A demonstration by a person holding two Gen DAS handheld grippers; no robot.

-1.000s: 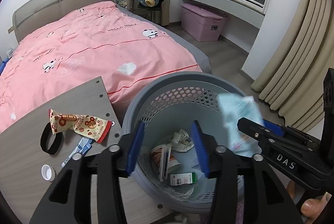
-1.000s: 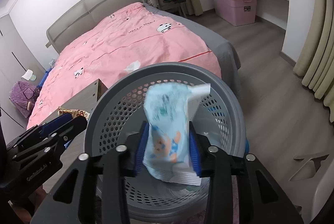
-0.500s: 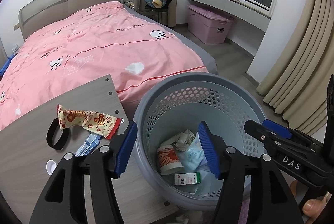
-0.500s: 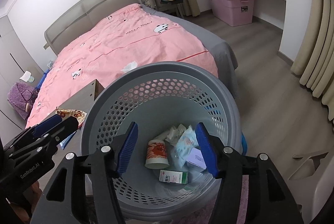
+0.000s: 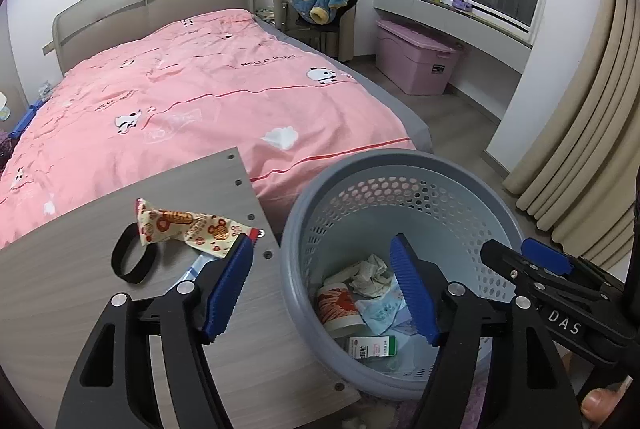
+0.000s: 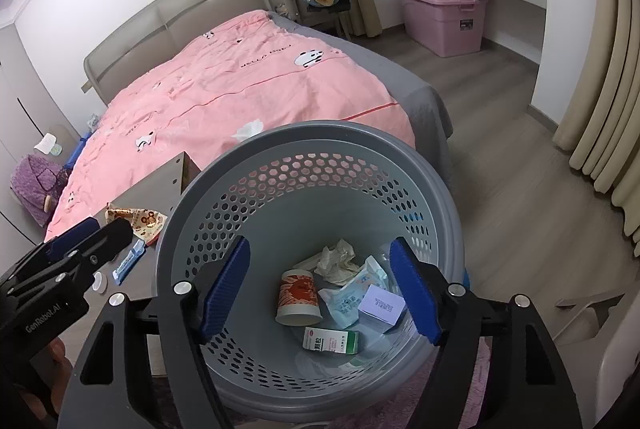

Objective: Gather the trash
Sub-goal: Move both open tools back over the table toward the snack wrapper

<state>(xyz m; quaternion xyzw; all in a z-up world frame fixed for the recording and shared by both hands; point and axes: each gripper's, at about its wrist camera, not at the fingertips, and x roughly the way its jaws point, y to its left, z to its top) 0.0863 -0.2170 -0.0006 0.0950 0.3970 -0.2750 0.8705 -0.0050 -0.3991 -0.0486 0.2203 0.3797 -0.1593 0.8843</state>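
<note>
Now Both Jaws Widen Over the Perforated Bin

Now the right hand-held gripper (image 6: 320, 291) hangs above the round grey plastic bin (image 6: 224, 189), its ribbed blue pads (image 6: 224, 289) spreading apart with nothing pinched between them. Below, on the bin's smooth floor, lies the collected trash: a paper cup (image 6: 298, 295) with red print tipped on its side, a crumpled white tissue (image 6: 338, 261), a soft pale-blue pack (image 6: 352, 295), a small lilac carton (image 6: 380, 307) and a green-and-white box (image 6: 330, 341). The bin wall is punched with rows of hexagonal holes under a solid rolled rim.

The left hand-held gripper (image 5: 322, 289) is likewise released and opening, empty, one finger over the desk (image 5: 60, 289) and the other over the bin. On the desk's grey wood-grain board a crinkled snack wrapper (image 5: 188, 227) with red and cream print still waits, touching a black elastic band (image 5: 132, 259); a flat blue-and-white sachet (image 6: 128, 261) and a small white cap (image 6: 99, 283) lie just beside it. Behind stands a bed with a pink quilt (image 5: 200, 97).
</note>
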